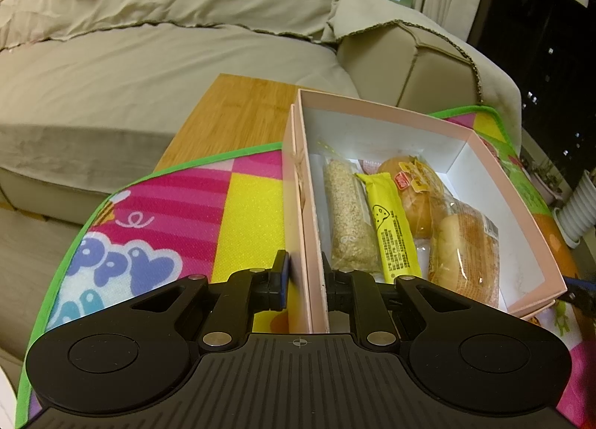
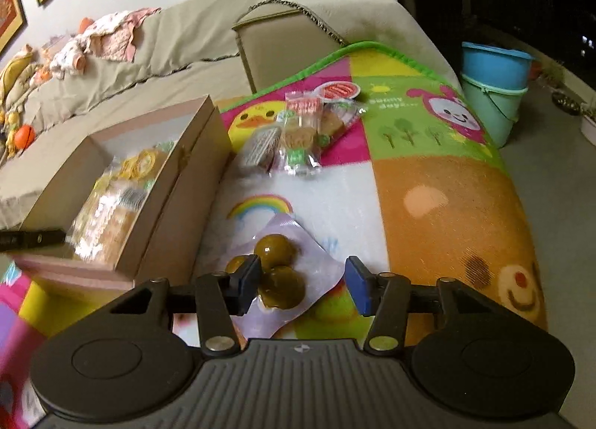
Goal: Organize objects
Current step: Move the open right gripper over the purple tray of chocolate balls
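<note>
The left claw (image 1: pixel 303 280) is clamping the near wall of the pink cardboard box (image 1: pixel 521 213) at lower centre. The right claw (image 2: pixel 303 289) is gaping open around a clear packet of three green balls (image 2: pixel 283 272).

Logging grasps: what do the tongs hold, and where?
Left tongs clamp the box by its near-left wall. Right tongs are open over the ball packet, holding nothing.

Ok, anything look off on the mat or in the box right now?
Nothing damaged or spilled. A loose heap of wrapped snacks and a clear pack of green balls lie on the mat, outside the pink box.
</note>
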